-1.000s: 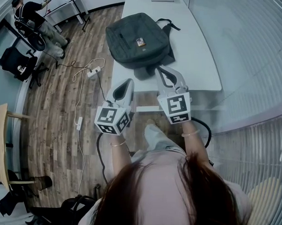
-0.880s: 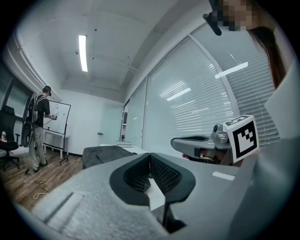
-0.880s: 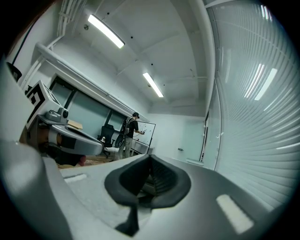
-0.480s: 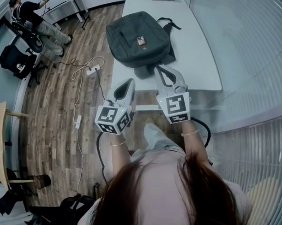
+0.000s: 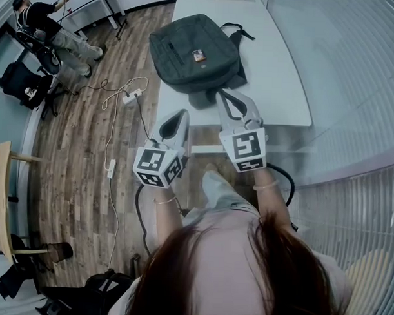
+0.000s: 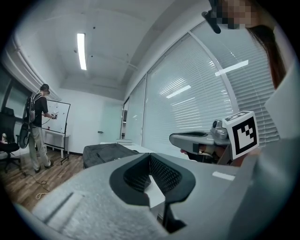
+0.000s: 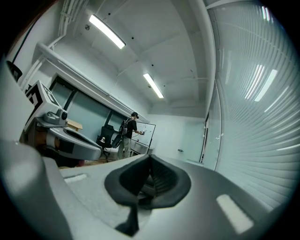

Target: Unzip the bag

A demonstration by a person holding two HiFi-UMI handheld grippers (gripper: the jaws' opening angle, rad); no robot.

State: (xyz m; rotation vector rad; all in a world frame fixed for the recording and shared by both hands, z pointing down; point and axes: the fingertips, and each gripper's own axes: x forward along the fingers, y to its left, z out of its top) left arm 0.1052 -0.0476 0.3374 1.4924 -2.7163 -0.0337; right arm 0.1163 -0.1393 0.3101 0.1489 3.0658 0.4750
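Observation:
A dark grey backpack [image 5: 194,53] lies flat on the white table [image 5: 284,73], with a small tag on its top and its straps toward the far right. In the left gripper view the backpack [image 6: 105,153] shows ahead, beyond the jaws. My left gripper [image 5: 179,115] is held off the table's near left corner, shut and empty. My right gripper [image 5: 222,96] hovers over the table's near edge, its tips close to the backpack's near end, jaws together with nothing between them. Neither gripper touches the bag. Both point level.
A person [image 5: 43,25] stands by a whiteboard at the far left, next to an office chair [image 5: 22,86]. A power strip with cables [image 5: 129,97] lies on the wooden floor left of the table. Window blinds [image 5: 354,94] run along the right.

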